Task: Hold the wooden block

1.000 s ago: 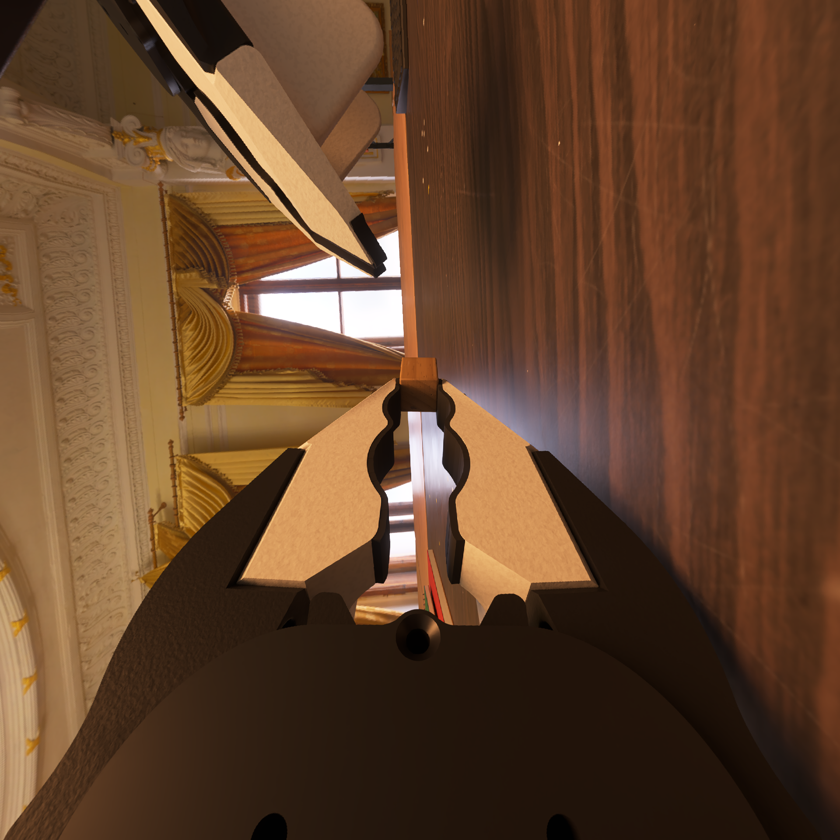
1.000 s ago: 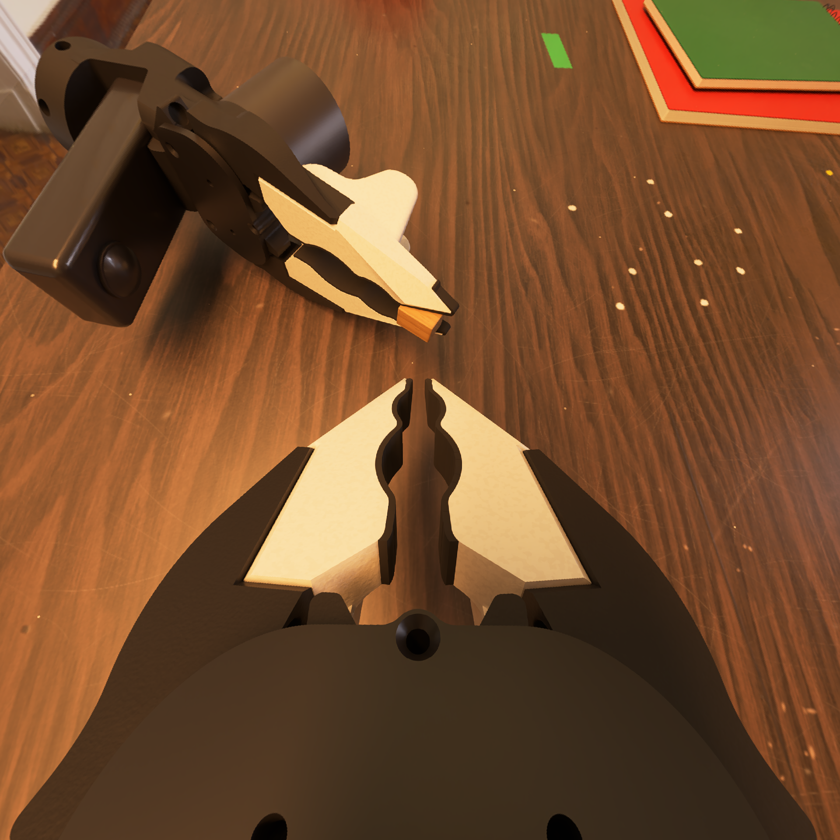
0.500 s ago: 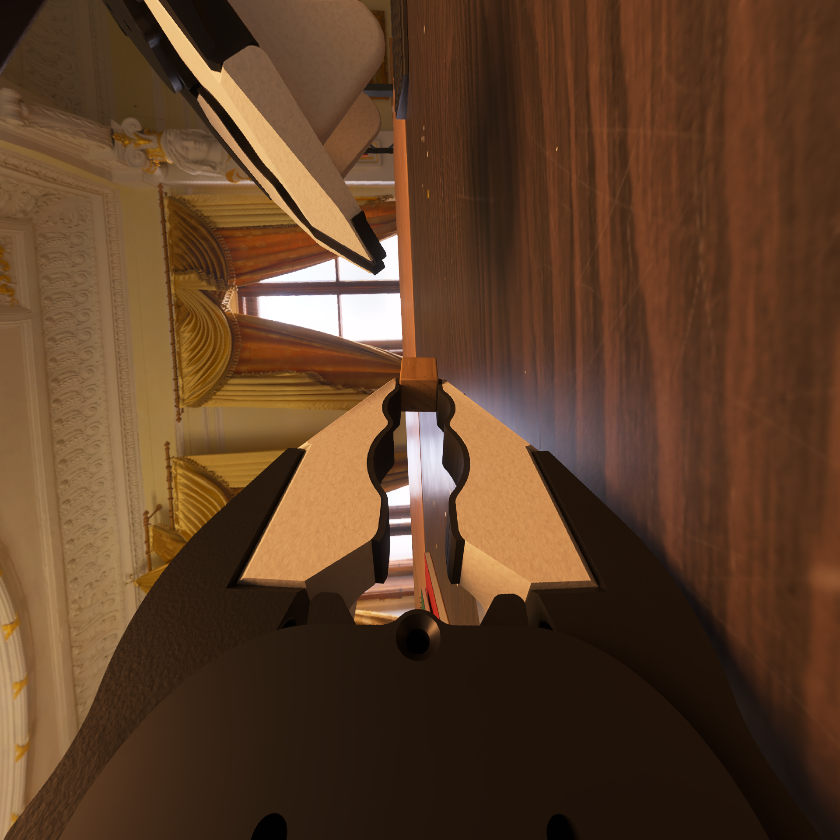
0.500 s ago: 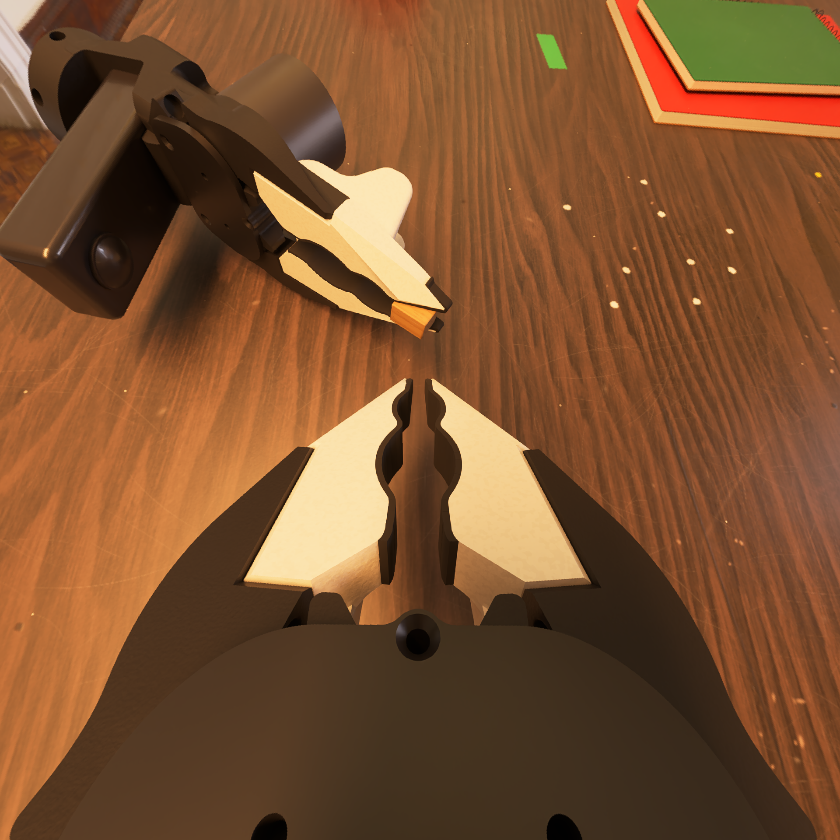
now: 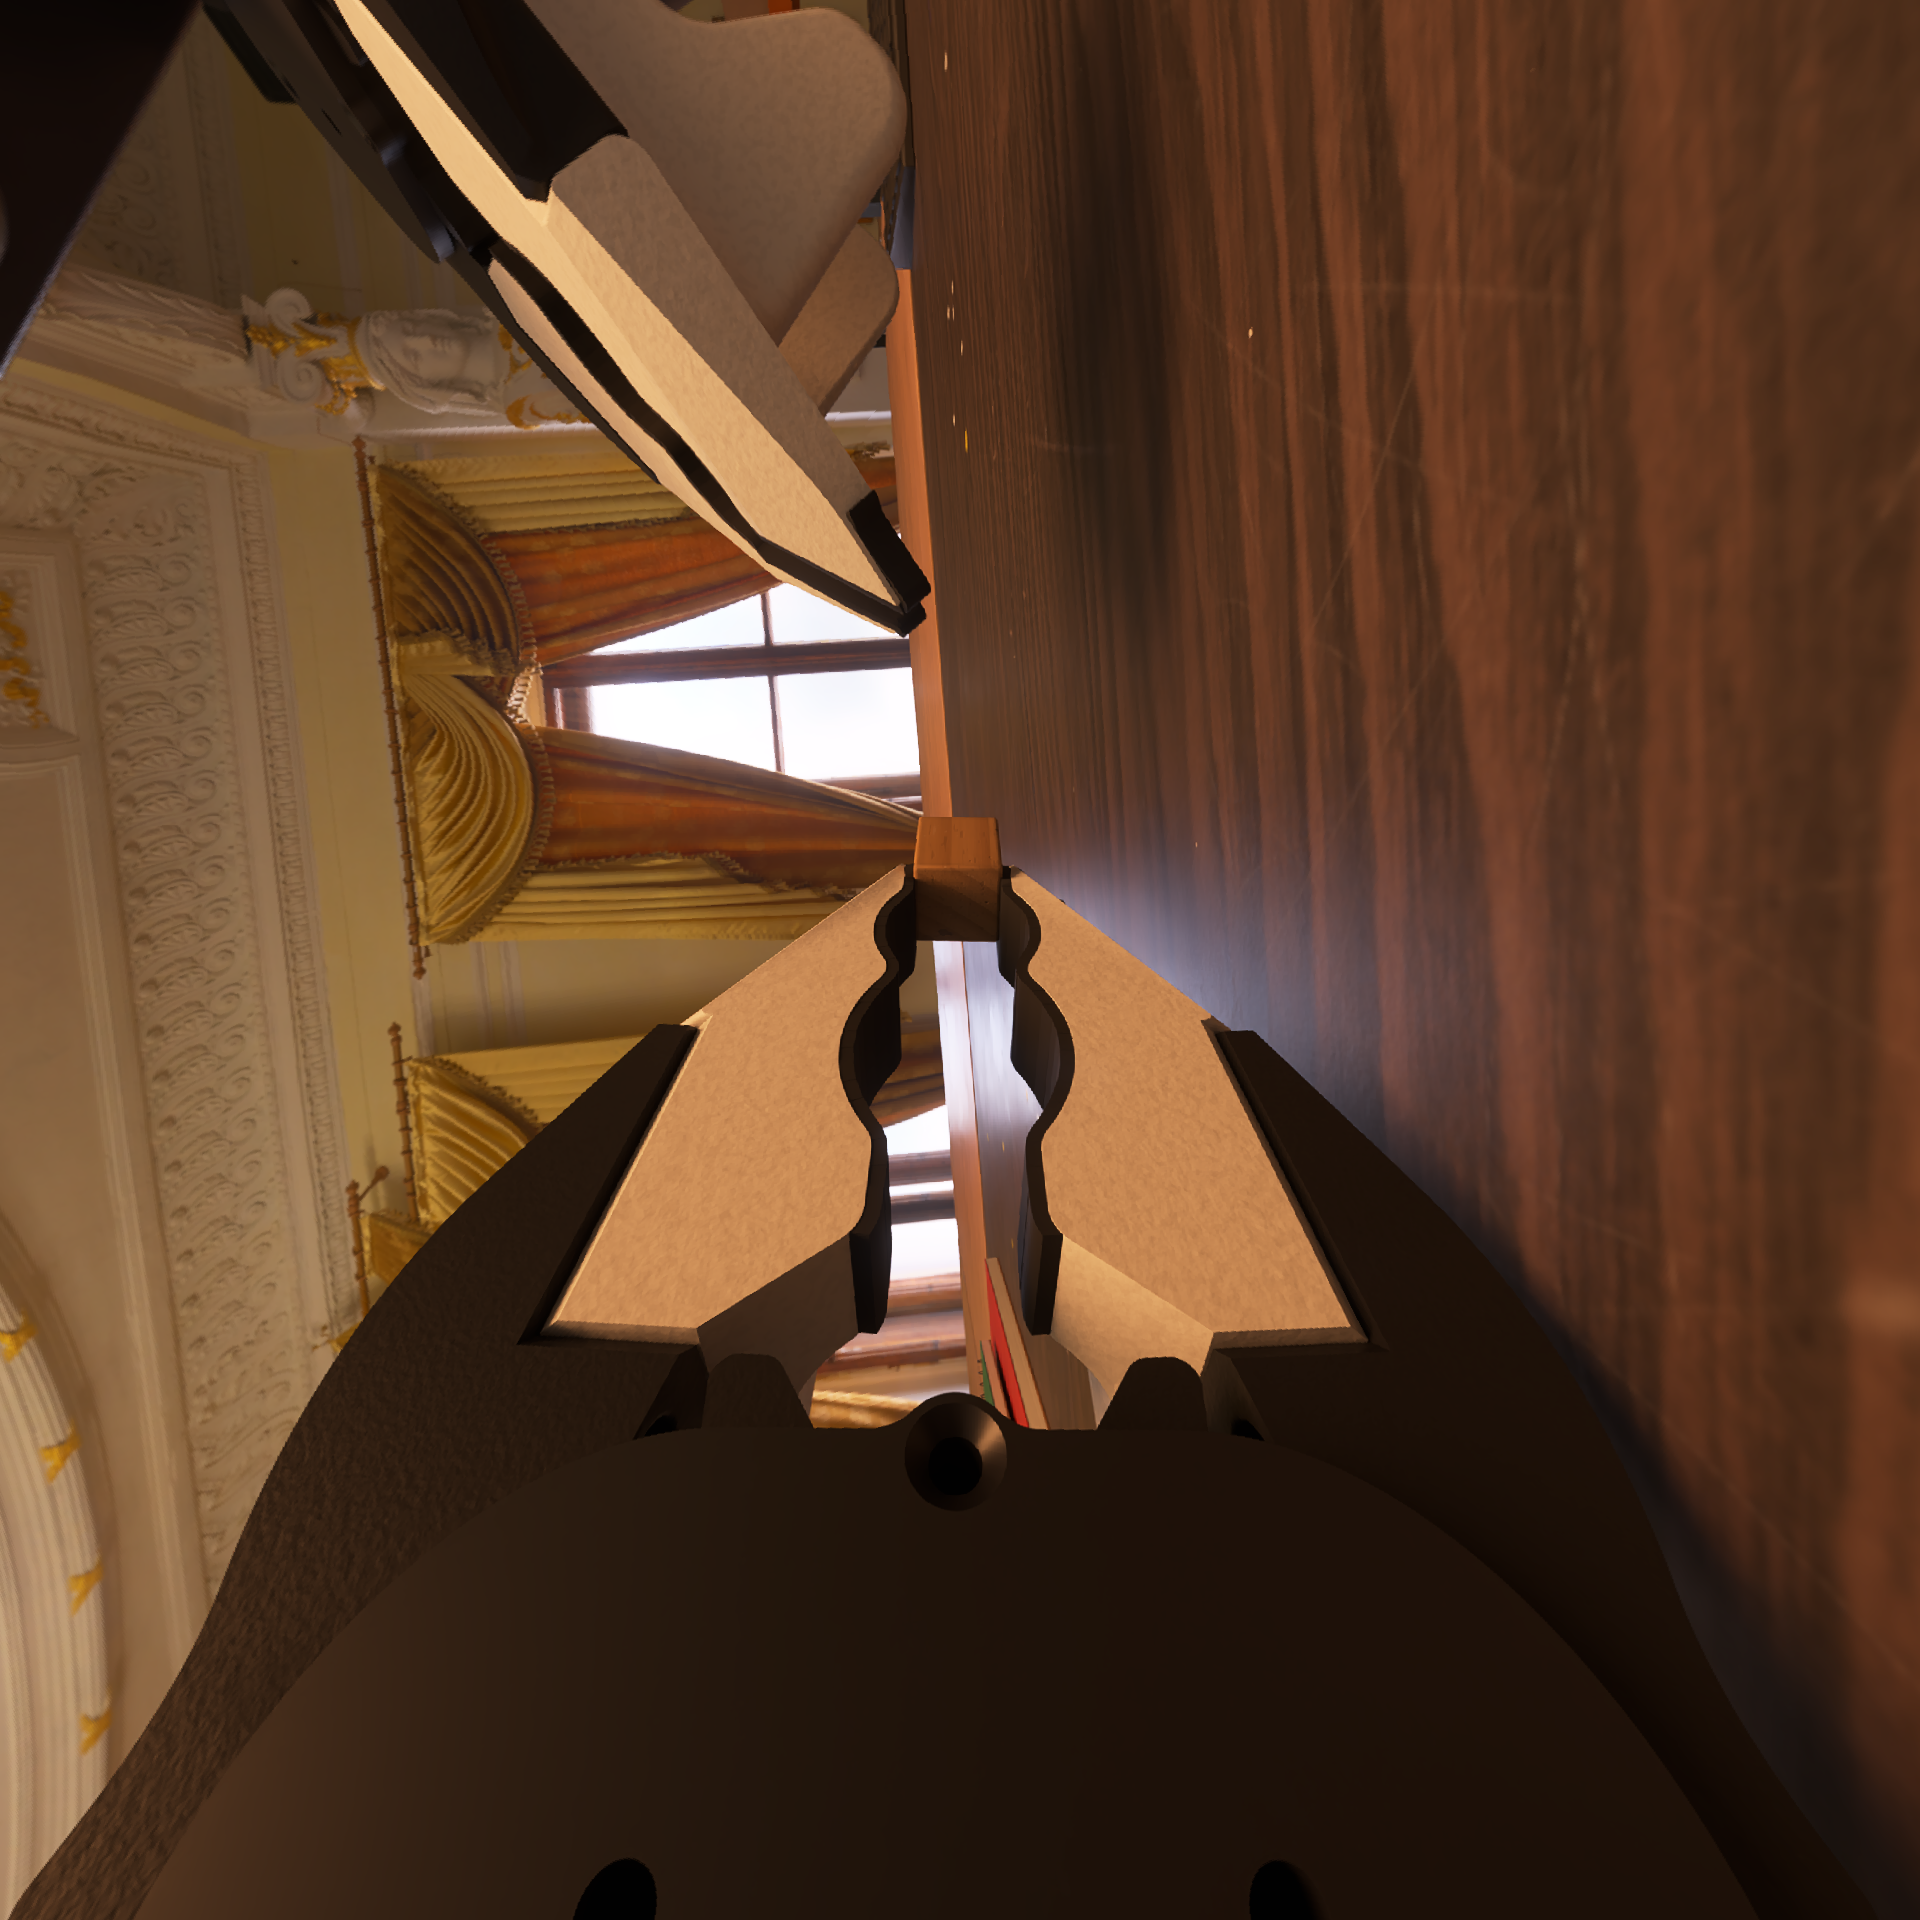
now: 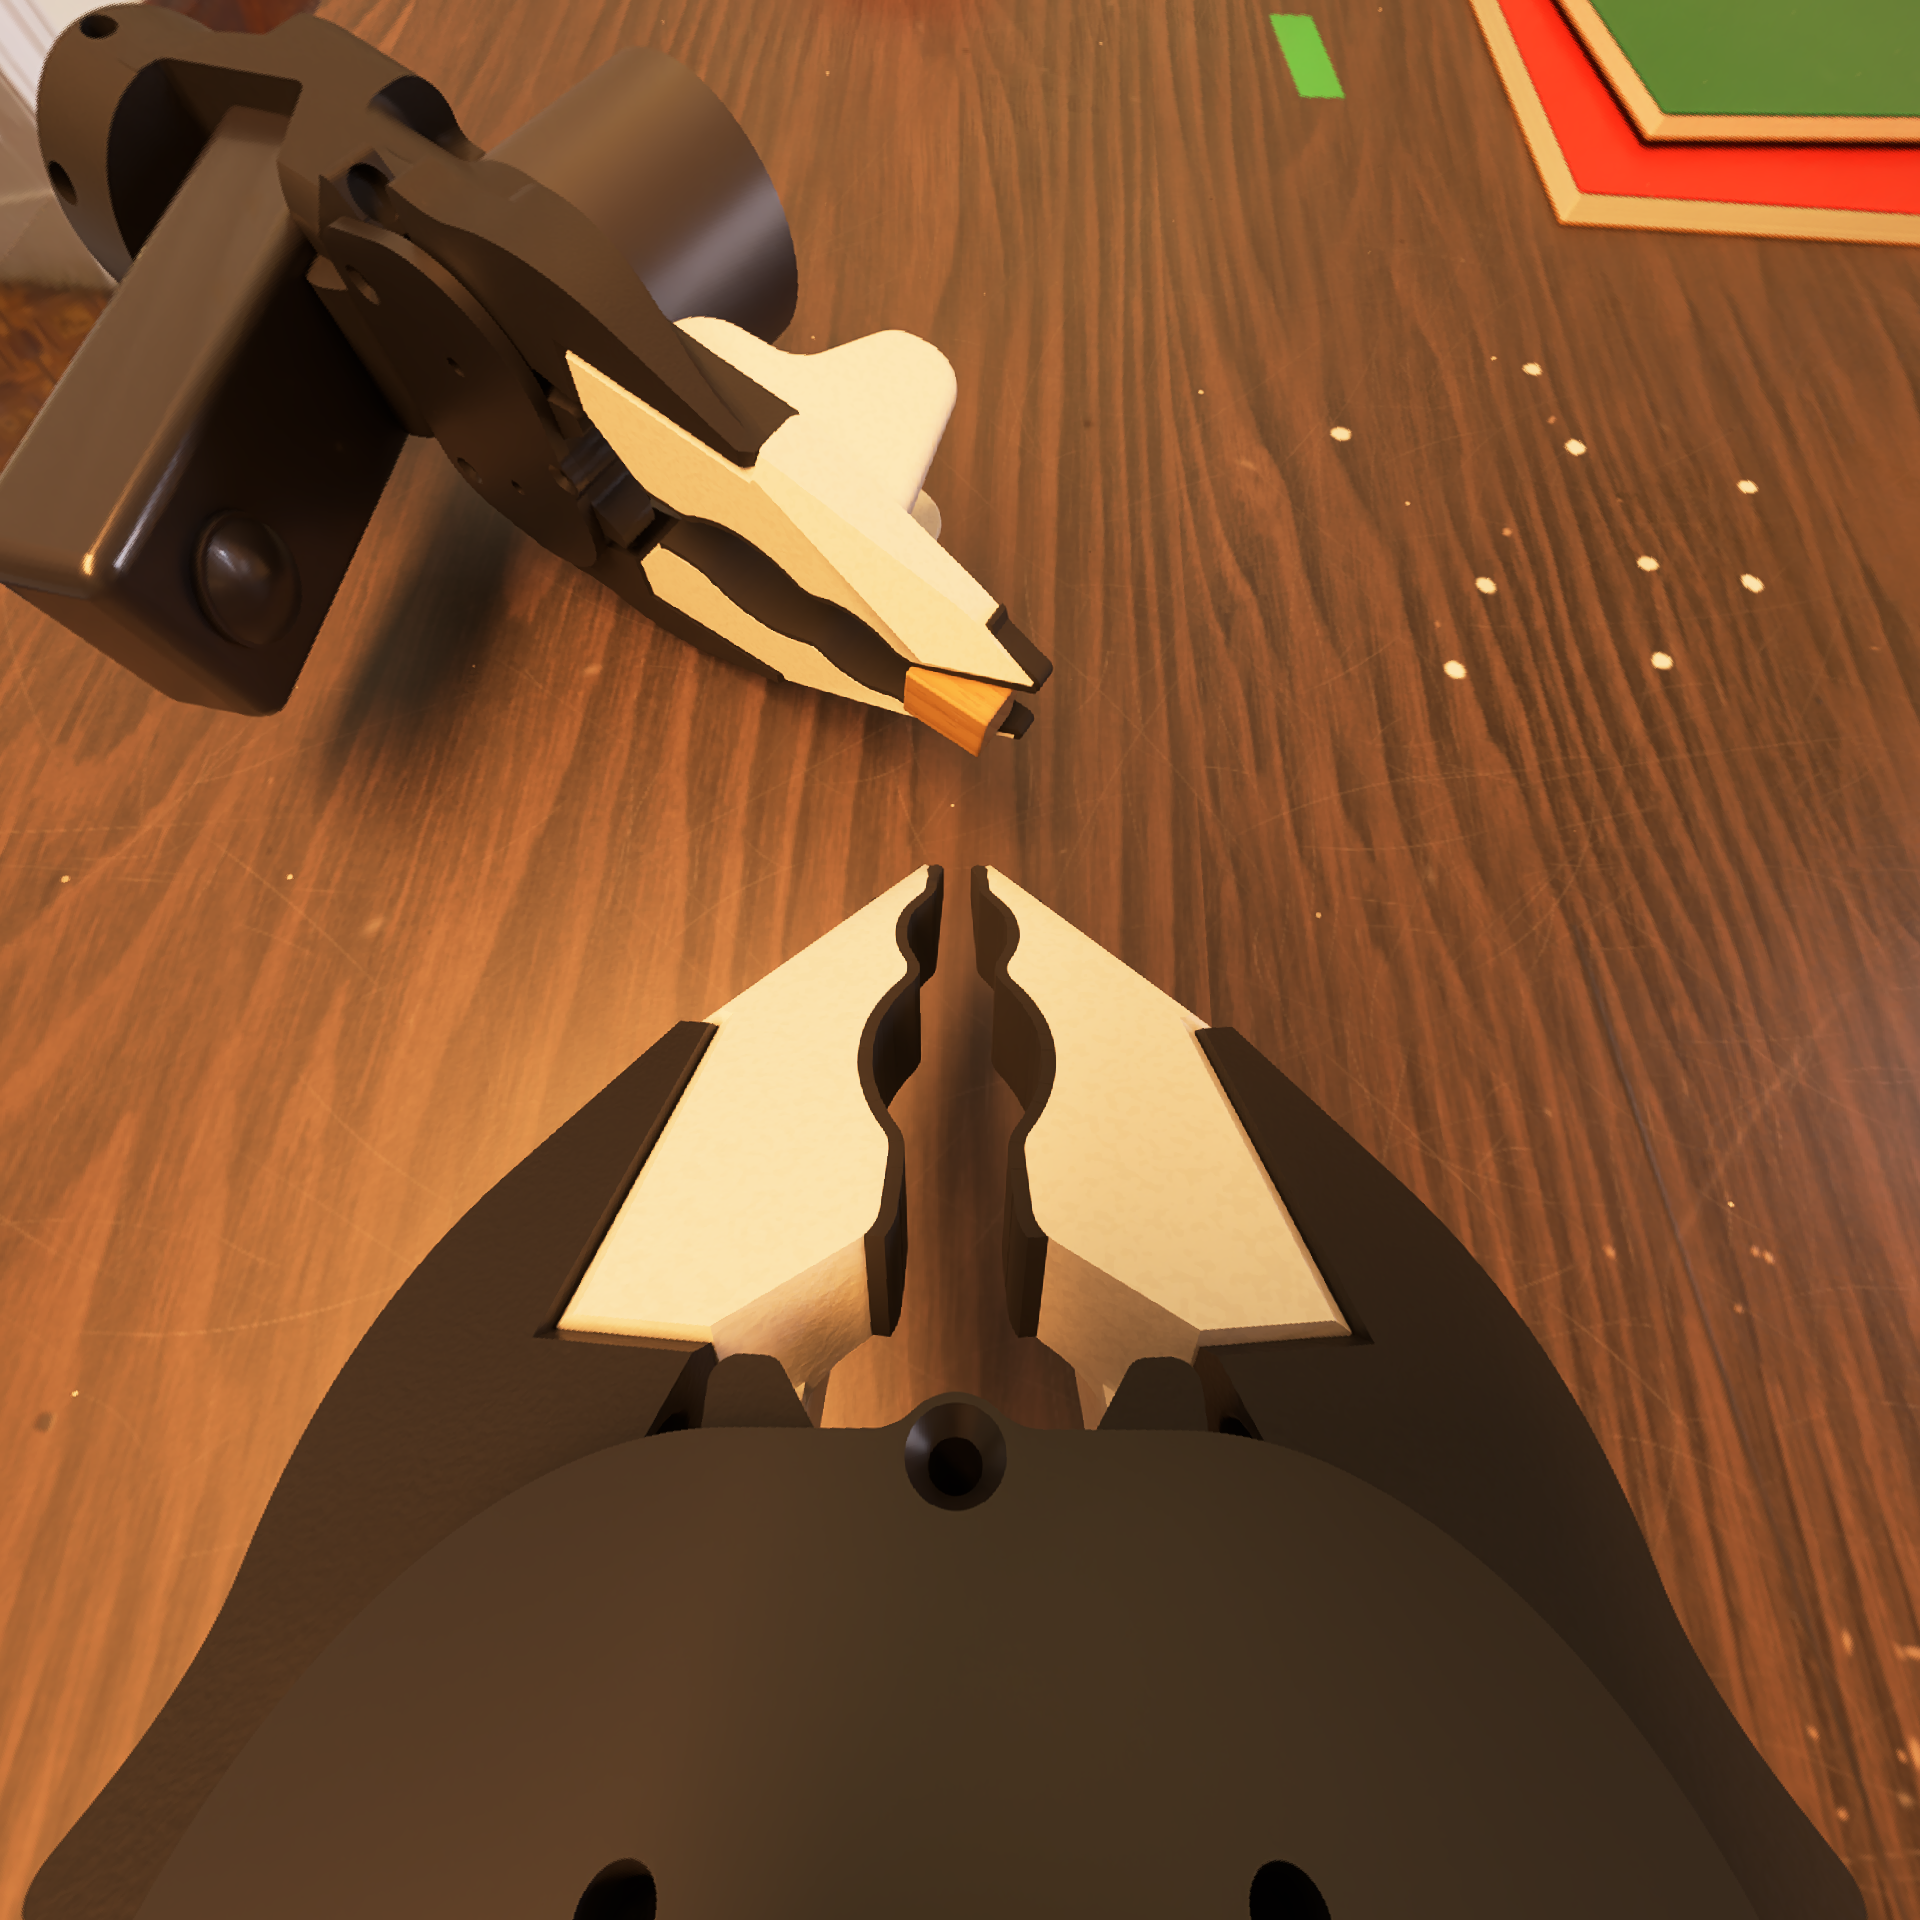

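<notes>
Left wrist view, left to right: an ornate cream wall (image 5: 197, 935) with gold trim, then gold and orange curtains (image 5: 582, 810) around a bright window (image 5: 769, 717). The camera is rolled sideways, so the dark wooden table (image 5: 1455, 727) fills the right side as a vertical plane. The right gripper (image 5: 904, 613) enters from the upper left, its tips pointing down toward the table edge.

The left gripper (image 5: 957, 904) is clamped on the wooden block (image 5: 957, 883). The block sits pinched at the very tips, its far end sticking out past them.

Right wrist view, left to right: the left gripper (image 6: 997, 696) lies on its side, low over the table (image 6: 1351, 935), with the small orange-brown wooden block (image 6: 956, 710) gripped at its tips, just above the surface. Centre: the right gripper (image 6: 957, 883) holds nothing; its jaws stand nearly together with a thin gap between them, tips near the block but apart from it. Farther right, pale specks (image 6: 1579, 540) dot the wood. Upper right: a small green strip (image 6: 1307, 57), then a red board (image 6: 1714, 177) with a green board (image 6: 1766, 62) stacked on it.
</notes>
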